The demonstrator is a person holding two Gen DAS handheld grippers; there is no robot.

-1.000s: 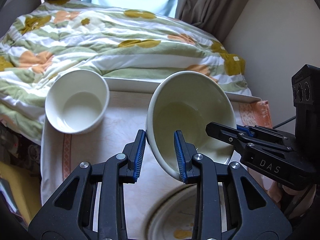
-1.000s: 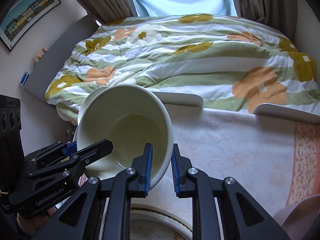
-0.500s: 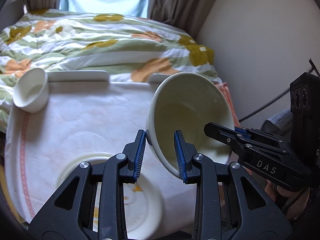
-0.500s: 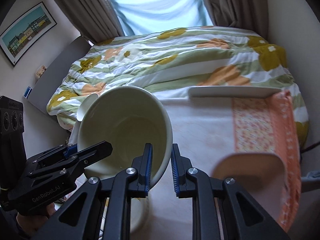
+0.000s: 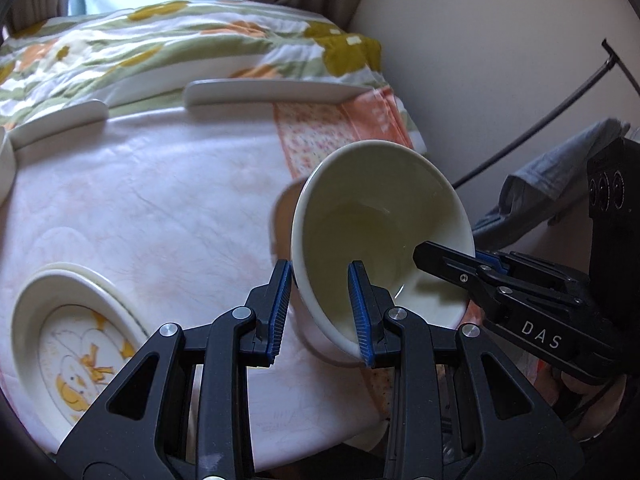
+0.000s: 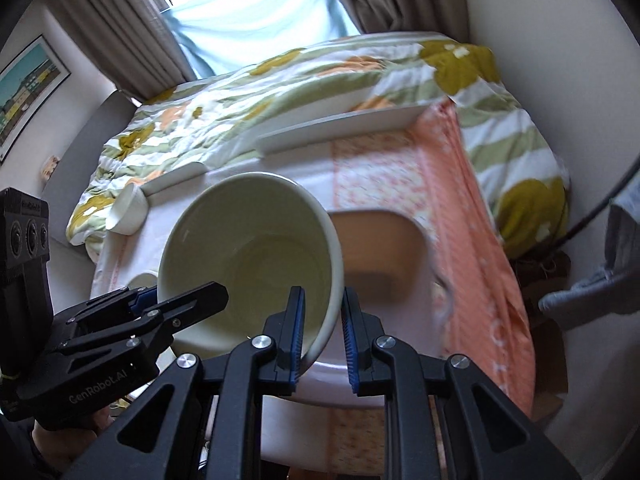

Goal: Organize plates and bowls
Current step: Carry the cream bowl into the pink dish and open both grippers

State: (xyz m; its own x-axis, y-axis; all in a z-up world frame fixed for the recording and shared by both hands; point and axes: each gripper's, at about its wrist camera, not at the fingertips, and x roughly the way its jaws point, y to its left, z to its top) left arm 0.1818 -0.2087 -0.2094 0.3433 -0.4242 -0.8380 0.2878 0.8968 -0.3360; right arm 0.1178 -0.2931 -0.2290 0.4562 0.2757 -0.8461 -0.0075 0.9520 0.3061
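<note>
Blurred orange tray (image 6: 384,248) half hidden behind cream bowl (image 6: 256,264).

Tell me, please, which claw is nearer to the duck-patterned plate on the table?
Left. The left claw, gripping the cream bowl by its rim, hangs just beside the duck plate; the right claw grips the bowl's opposite rim, farther off.

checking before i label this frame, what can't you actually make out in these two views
- Tan square dish under the big bowl: blurred in the right wrist view, nearly hidden behind the bowl in the left wrist view.
- Duck-print plate: cut off by the left wrist frame edge; how many are stacked is unclear.
- Small white bowl: too small to see inside.
- Table under the tablecloth: fully covered.
</note>
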